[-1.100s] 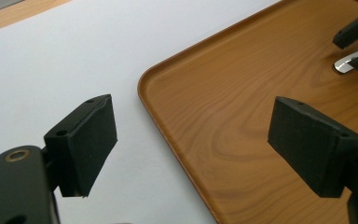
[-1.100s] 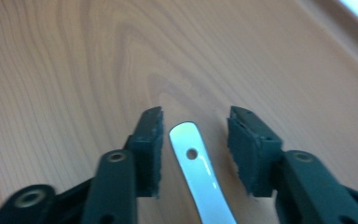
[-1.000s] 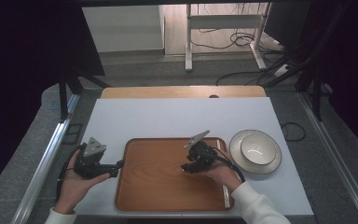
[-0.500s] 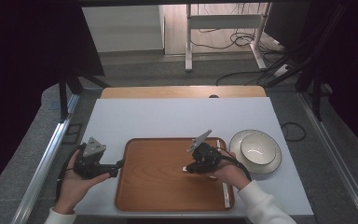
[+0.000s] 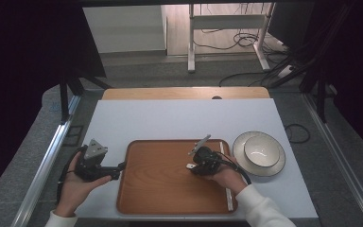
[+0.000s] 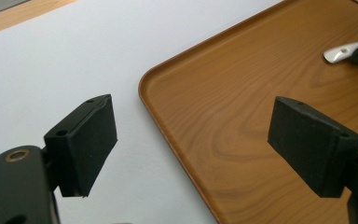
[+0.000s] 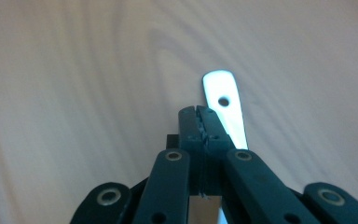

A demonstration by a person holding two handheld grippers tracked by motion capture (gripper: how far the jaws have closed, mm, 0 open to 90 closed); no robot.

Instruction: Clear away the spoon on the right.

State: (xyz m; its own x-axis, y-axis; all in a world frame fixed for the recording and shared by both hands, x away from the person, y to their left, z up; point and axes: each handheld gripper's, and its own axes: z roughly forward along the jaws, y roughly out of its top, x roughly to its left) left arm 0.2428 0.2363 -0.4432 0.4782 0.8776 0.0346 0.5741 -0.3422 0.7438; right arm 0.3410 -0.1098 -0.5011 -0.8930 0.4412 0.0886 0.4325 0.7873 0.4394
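Note:
A brown wooden tray (image 5: 160, 184) lies on the white table top in front of the person. My right gripper (image 5: 194, 165) sits low over the tray's right half, its jaws shut on the flat handle of a metal utensil (image 5: 189, 166). In the right gripper view the closed jaws (image 7: 198, 112) let the handle's rounded end (image 7: 220, 91), with its small hole, stick out beyond them above the wood (image 7: 74, 70). My left gripper (image 5: 117, 170) rests at the tray's left edge. Its jaws (image 6: 191, 140) are open with nothing between them, straddling the tray rim (image 6: 168, 121). The utensil tip (image 6: 340, 52) shows far off.
A pale plate (image 5: 246, 163) carrying a white bowl (image 5: 263, 149) stands just right of the tray. A thin metal rod (image 5: 226, 184) lies along the tray's right rim. Bare white surface (image 5: 170, 118) stretches behind the tray to the wooden back edge.
The right hand has settled slightly lower onto the tray. The left hand and its gripper have stayed where they were.

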